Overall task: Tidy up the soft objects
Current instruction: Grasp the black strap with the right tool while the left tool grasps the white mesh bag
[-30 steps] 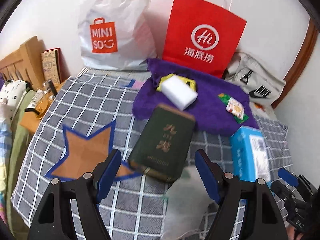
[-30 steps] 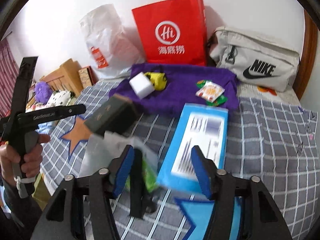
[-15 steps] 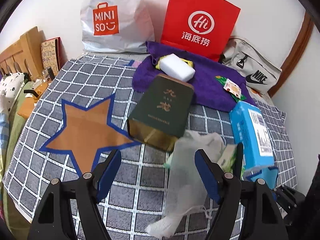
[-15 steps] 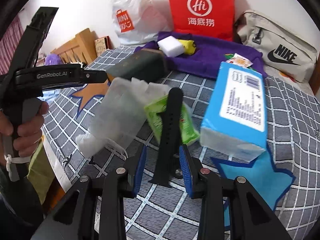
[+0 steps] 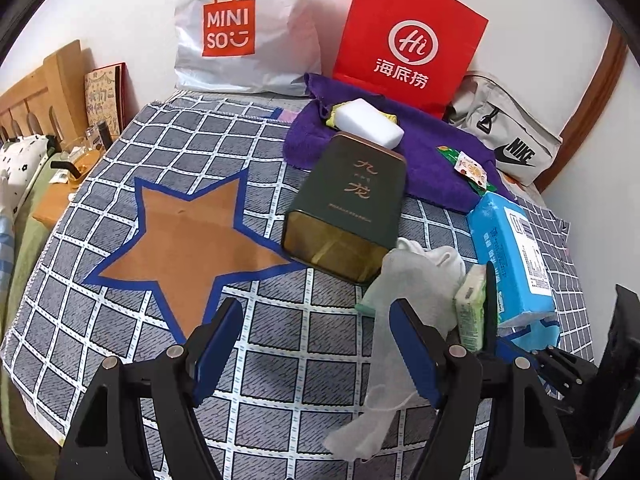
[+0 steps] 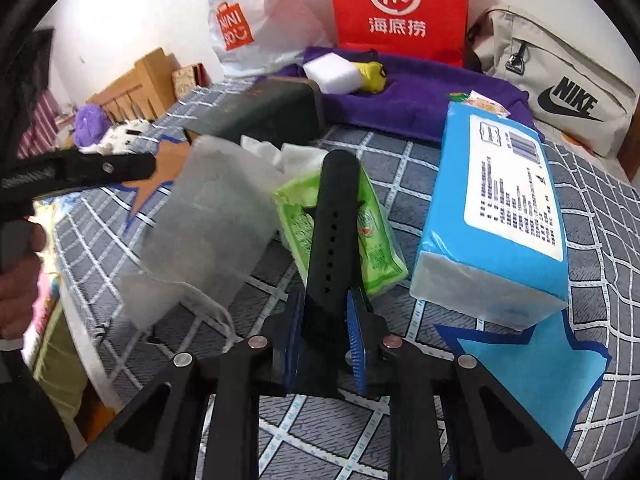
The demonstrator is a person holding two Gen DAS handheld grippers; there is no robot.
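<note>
My right gripper (image 6: 324, 340) is shut on a black rubber strap (image 6: 332, 224), which also shows in the left wrist view (image 5: 490, 308). The strap lies over a green tissue pack (image 6: 376, 248). A white mesh bag (image 6: 208, 224) lies left of it and shows in the left wrist view (image 5: 404, 304). A blue tissue pack (image 6: 508, 216) lies on the right, partly over a blue star mat (image 6: 532, 368). My left gripper (image 5: 316, 352) is open and empty above the checked cloth, near the brown star mat (image 5: 188, 240).
A dark green tin (image 5: 352, 204) lies by a purple towel (image 5: 436, 164) holding a white sponge (image 5: 368, 124) and snack packets (image 5: 468, 168). A red paper bag (image 5: 408, 36), a Miniso bag (image 5: 240, 28) and a Nike pouch (image 5: 512, 140) stand at the back wall.
My right gripper has closed fully on the black strap. The left gripper has drawn back and turned slightly, with the star mat now nearer its fingers.
</note>
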